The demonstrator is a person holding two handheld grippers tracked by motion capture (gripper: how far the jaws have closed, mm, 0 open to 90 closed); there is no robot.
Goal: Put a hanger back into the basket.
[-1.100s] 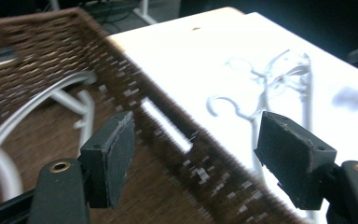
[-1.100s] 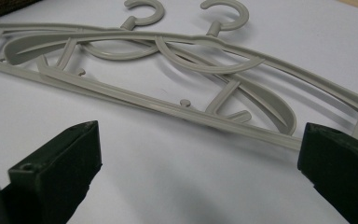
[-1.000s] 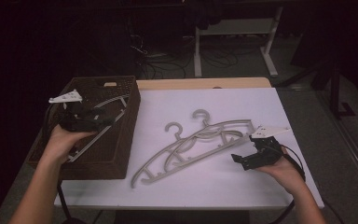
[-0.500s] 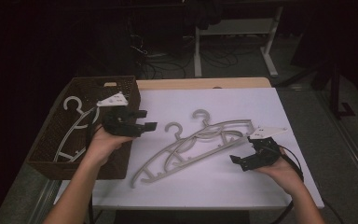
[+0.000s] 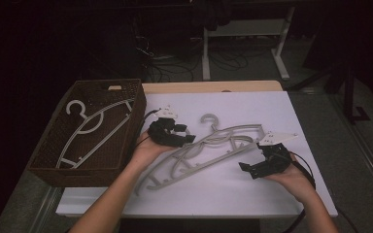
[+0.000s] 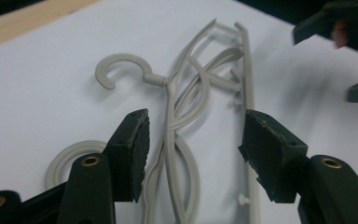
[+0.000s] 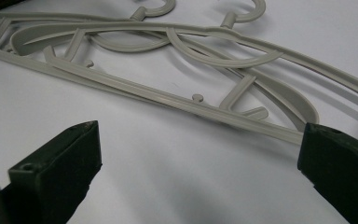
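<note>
Nearest the person's edge, the right hand-held gripper [image 5: 245, 167] is held low over the white surface [image 5: 320, 126], jaws spread wide with nothing between them, just beside the right end of the grey hangers [image 5: 209, 148]. Those hangers are stacked and tangled together, laid diagonally across the middle of the surface. A bit further in, the left hand-held gripper [image 5: 187, 137] is parked right over the hook end of the pile; its jaws have just been closing, but they're seen half-spread, straddling a couple of hanger arms [image 6: 177, 140] without the pads pressing on them, so nothing's actually pinched. Off to the left, a brown woven basket [image 5: 48, 160] is sat at the surface's edge, with one more white hanger [image 5: 94, 128] laid flat inside it.
</note>
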